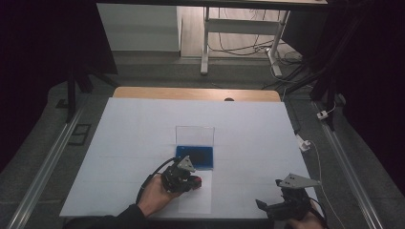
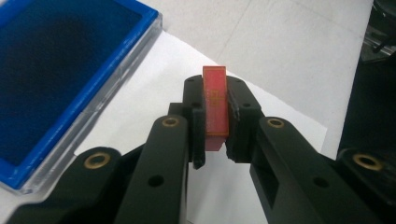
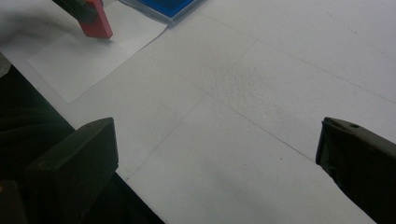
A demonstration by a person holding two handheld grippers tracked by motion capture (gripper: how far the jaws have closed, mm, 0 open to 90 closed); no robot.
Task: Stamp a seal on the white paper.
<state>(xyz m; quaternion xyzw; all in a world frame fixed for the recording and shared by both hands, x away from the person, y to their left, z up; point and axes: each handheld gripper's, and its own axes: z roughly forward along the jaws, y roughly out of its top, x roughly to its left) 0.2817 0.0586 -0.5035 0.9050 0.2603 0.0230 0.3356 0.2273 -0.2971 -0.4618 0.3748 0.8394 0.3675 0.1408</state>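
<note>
A small red stamp block is clamped between the black jaws of my left gripper, which is shut on it. It hangs just over a white sheet of paper that lies in front of the blue ink pad. From the right gripper view the red stamp block touches or nearly touches the paper. The ink pad's clear lid stands open behind it. My right gripper rests near the table's front right edge, open, with nothing between its jaws.
A large white sheet covers the table, with a wooden edge at the back. A white cable and plug lie off the right side. Dark floor and a desk frame lie beyond.
</note>
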